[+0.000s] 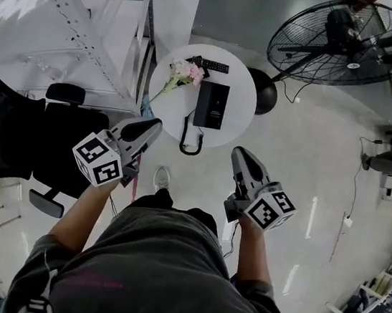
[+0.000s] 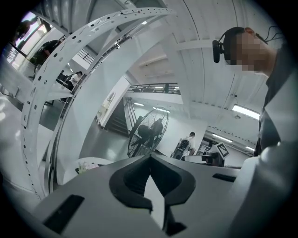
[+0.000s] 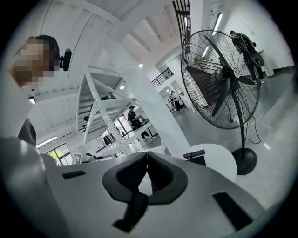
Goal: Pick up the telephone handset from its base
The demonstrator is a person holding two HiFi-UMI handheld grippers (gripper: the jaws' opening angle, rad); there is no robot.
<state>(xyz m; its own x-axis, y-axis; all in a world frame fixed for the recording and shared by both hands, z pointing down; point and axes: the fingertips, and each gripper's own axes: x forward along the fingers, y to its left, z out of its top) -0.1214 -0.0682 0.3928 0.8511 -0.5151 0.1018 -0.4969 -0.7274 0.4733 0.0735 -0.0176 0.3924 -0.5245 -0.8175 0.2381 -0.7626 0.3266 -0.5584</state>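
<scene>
Though the black telephone [image 1: 211, 105] sits on the round white counter [image 1: 238, 111] ahead of both tongs, neither is near it — the left tongs [image 1: 155, 124] and right tongs [image 1: 238, 151] are each pinched together, empty. Its cord [image 1: 191, 143] hangs off the counter edge, beyond the tips, between them.

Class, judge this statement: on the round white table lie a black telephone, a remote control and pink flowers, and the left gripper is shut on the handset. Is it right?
One error. The left gripper is shut on nothing: the left gripper view shows its jaws together and empty, and the head view shows it apart from the telephone. The rest stands.
</scene>
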